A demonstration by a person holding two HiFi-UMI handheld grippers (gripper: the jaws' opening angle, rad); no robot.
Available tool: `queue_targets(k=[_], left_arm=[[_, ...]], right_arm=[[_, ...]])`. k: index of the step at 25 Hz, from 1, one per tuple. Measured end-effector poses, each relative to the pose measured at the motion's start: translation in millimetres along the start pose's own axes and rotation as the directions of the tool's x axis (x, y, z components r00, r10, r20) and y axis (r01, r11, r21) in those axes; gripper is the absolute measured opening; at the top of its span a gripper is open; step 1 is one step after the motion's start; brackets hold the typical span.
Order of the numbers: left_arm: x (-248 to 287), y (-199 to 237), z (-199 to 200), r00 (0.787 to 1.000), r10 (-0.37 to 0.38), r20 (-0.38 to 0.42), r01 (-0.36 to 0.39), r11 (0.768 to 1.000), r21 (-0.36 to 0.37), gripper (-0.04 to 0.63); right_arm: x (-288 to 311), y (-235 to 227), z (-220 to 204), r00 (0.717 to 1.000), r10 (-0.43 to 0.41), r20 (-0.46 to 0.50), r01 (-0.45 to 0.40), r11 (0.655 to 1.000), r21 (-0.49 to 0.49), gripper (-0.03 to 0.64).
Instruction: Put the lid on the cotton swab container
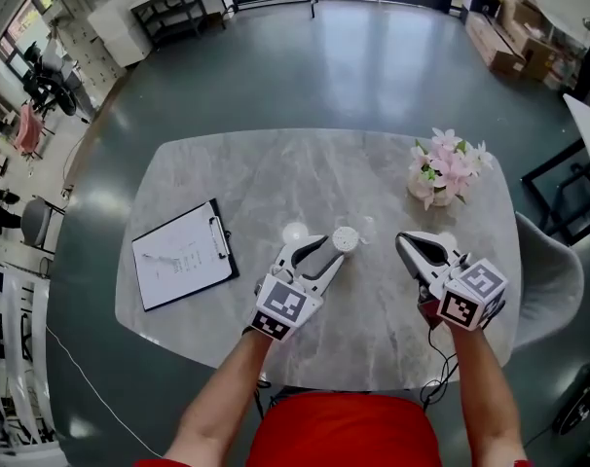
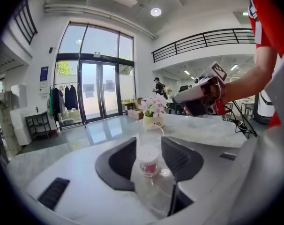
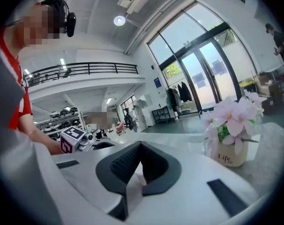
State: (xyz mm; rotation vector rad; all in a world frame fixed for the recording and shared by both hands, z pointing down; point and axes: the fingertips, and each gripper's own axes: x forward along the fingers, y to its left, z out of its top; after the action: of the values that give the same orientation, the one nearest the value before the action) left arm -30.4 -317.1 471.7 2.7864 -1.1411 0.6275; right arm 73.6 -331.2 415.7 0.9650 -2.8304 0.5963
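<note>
My left tongs [image 2: 148, 144] stand open, the two dark pads well apart, and they grip nothing. The cotton swab container [image 2: 149, 161] stands upright on the surface [image 1: 276, 173] in the gap between those pads. It is a small tub with a white top and a red label. It sits a little past the tips, touches neither pad, and in the head view lies nearer the right-hand tip. A small white round piece [image 1: 295, 232] lies on the surface just beside the outer side of the left-hand jaw; what it is I cannot tell.

My right tongs [image 3: 141, 146] are closed, the tips meeting in a narrow V. A pale sliver shows low in the slit between the pads, too small for me to name, and I see nothing else held there. These tongs hover on the right of the container, apart from it, their tips pointing forward.

The flower pot [image 3: 231, 149], with pink blooms, stands on the surface ahead and to the right of the right tongs. A clipboard [image 1: 186, 254] with a sheet lies flat, well off to the left of the left tongs.
</note>
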Motion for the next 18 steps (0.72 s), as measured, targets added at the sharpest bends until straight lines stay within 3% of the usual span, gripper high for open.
queue_targets(k=[3, 9, 14, 18], left_arm=[[13, 0, -16, 0.998, -0.042, -0.044, 0.041, 0.999, -0.01, 0.233], [38, -1, -60, 0.975, -0.118, -0.188, 0.118, 0.993, -0.009, 0.297], [58, 0, -78, 0.955, -0.157, -0.253, 0.158, 0.987, -0.018, 0.314], [67, -2, -74, 0.954, -0.168, -0.249, 0.176, 0.984, 0.01, 0.288]], right_arm=[[10, -12, -14, 0.999, 0.0, -0.042, 0.002, 0.999, 0.049, 0.005], [29, -35, -31, 0.994, -0.011, -0.105, 0.023, 0.993, 0.112, 0.005], [43, -41, -45, 0.986, 0.008, -0.166, 0.015, 0.991, 0.136, 0.005], [54, -32, -48, 0.98, 0.053, -0.193, -0.028, 0.991, 0.13, 0.005]])
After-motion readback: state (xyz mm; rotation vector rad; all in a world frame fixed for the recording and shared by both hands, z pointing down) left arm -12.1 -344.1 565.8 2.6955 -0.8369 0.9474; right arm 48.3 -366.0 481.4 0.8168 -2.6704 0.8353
